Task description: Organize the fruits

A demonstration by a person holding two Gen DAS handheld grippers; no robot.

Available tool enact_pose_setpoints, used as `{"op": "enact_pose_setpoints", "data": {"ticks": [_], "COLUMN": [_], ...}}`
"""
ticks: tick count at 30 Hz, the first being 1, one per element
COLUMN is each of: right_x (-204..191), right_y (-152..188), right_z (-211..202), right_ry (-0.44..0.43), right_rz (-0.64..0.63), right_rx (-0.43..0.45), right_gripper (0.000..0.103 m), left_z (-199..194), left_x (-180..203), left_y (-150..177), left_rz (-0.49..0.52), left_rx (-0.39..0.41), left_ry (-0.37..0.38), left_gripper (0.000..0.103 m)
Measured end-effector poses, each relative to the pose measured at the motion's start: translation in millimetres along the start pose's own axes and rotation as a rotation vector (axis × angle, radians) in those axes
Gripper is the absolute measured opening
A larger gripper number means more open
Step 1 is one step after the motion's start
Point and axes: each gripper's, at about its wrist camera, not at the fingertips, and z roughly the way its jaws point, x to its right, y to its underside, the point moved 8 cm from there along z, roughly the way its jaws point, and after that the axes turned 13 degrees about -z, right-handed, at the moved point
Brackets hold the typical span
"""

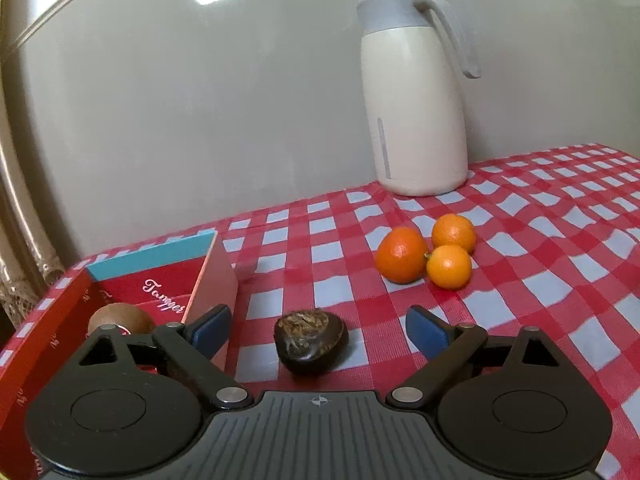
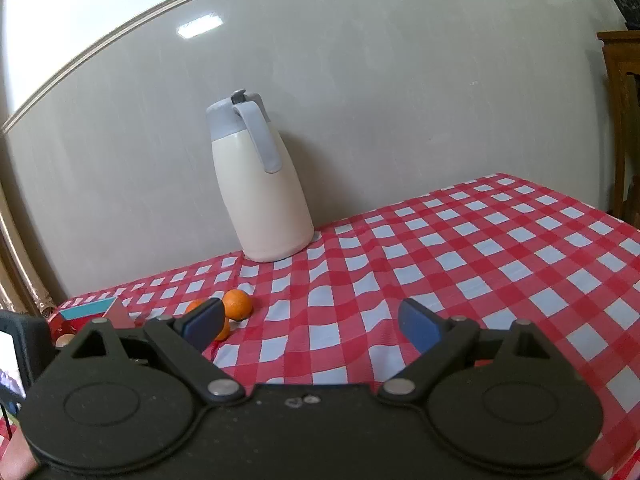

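A dark brown fruit [image 1: 310,340] with a rough seedy top lies on the red checked cloth between the open fingers of my left gripper [image 1: 318,330], touching neither. Three oranges [image 1: 402,255] sit together further ahead to the right; they also show in the right wrist view [image 2: 238,303], partly hidden behind a fingertip. A red open box [image 1: 160,292] stands at the left with a brown round fruit [image 1: 120,317] inside. My right gripper [image 2: 310,322] is open and empty above bare cloth.
A cream jug with a grey lid and handle [image 1: 414,96] stands at the back by the wall, also in the right wrist view [image 2: 262,184]. The checked tablecloth [image 2: 500,264] stretches to the right. A wooden cabinet [image 2: 624,120] stands at the far right.
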Motion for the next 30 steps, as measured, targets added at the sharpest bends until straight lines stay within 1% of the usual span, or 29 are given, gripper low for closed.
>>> {"op": "enact_pose_setpoints", "data": {"ticks": [4,6,8,9,10,11,15,17,18,19,20,21,24,27,30], "right_x": [-0.8,-0.7,-0.7,-1.3,-2.2,-3.1,-5.7,-5.2,-5.0,-5.0,-5.2,-5.4,-6.5,-7.3,-6.1], "right_y": [-0.9,-1.3,-1.7,-1.6,-1.4,-0.9,0.5,0.6,0.5,0.3,0.4,0.6,1.8,2.3,2.9], "right_z": [-0.5,-0.4,0.7,1.6,2.3,2.9,4.8,4.8,4.6,4.3,4.2,4.4,4.8,4.2,3.9], "right_ry": [-0.012,-0.015,-0.021,-0.026,-0.029,-0.031,-0.035,-0.033,-0.033,-0.034,-0.034,-0.035,-0.040,-0.038,-0.041], "right_rz": [0.004,0.007,0.015,0.019,0.021,0.020,0.013,0.016,0.018,0.019,0.020,0.021,0.024,0.021,0.028], "right_rx": [0.002,0.003,0.002,0.000,-0.002,-0.003,-0.010,-0.011,-0.010,-0.009,-0.009,-0.009,-0.014,-0.015,-0.019], "right_gripper": [0.094,0.094,0.095,0.095,0.095,0.095,0.095,0.095,0.095,0.096,0.096,0.096,0.096,0.096,0.096], "left_z": [-3.7,1.8,8.5,12.5,16.7,20.7,25.6,24.5,23.3,21.6,20.4,20.2,19.9,20.5,20.7], "left_x": [-1.4,-3.3,-7.7,-9.0,-9.2,-8.1,-6.4,-7.4,-9.4,-11.1,-11.4,-10.8,-7.6,-8.6,-7.1], "left_y": [-1.6,-1.6,-3.7,-4.6,-4.4,-4.0,-4.0,-4.0,-4.8,-6.1,-7.1,-6.5,-4.5,-4.8,-3.3], "left_rz": [0.006,-0.010,-0.040,-0.050,-0.056,-0.053,-0.049,-0.052,-0.056,-0.063,-0.069,-0.077,-0.055,-0.068,-0.058], "left_rx": [0.012,-0.011,-0.021,-0.029,-0.044,-0.059,-0.063,-0.061,-0.057,-0.054,-0.054,-0.064,-0.054,-0.052,-0.049], "left_ry": [0.024,0.030,0.017,0.013,0.018,0.020,-0.005,-0.017,-0.025,-0.024,-0.012,0.003,-0.009,-0.009,-0.016], "left_gripper": [0.093,0.093,0.093,0.088,0.076,0.073,0.071,0.064,0.058,0.048,0.040,0.038,0.038,0.038,0.038]}}
